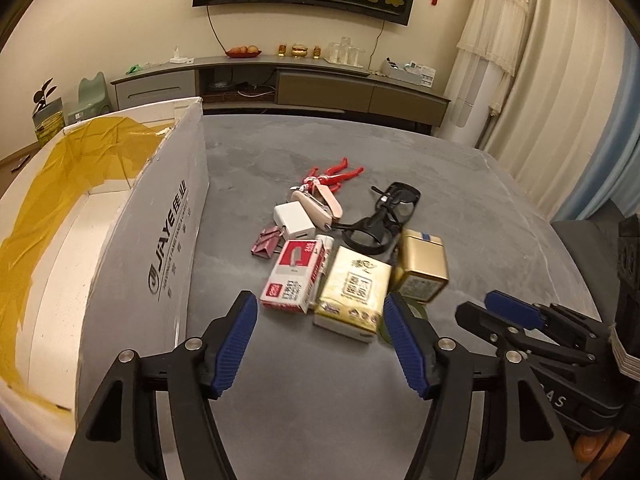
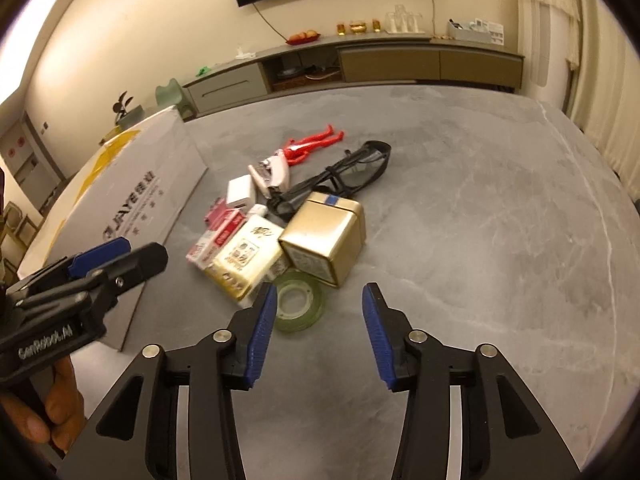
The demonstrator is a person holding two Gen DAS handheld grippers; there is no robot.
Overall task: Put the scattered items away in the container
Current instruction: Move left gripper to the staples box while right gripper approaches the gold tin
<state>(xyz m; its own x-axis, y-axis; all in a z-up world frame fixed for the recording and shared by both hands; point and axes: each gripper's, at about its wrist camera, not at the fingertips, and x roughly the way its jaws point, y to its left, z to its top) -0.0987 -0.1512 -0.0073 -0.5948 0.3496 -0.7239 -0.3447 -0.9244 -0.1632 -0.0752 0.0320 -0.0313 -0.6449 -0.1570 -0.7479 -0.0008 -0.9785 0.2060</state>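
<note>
The grey table (image 1: pixel 320 400) carries all items. At its left stands the white cardboard box (image 1: pixel 168 232), open at the top, with yellow tape across its inner walls.

Right of the box lies one tight cluster. The gold tin (image 2: pixel 326 236) sits at the right of the cluster, touching the yellow tissue pack (image 1: pixel 352 294). The red-and-white staple box (image 1: pixel 294 276) lies just left of the pack. Black glasses (image 2: pixel 344 176) lie beyond the tin. The white charger (image 1: pixel 290 222), pink nail clipper (image 1: pixel 320 204) and red figure (image 1: pixel 334 174) lie farther off. A tape roll (image 2: pixel 300 306) lies nearest, beside the tin.

The left gripper (image 1: pixel 320 340) and the right gripper (image 2: pixel 318 332) both hover above the near table, fingers apart, holding nothing.
</note>
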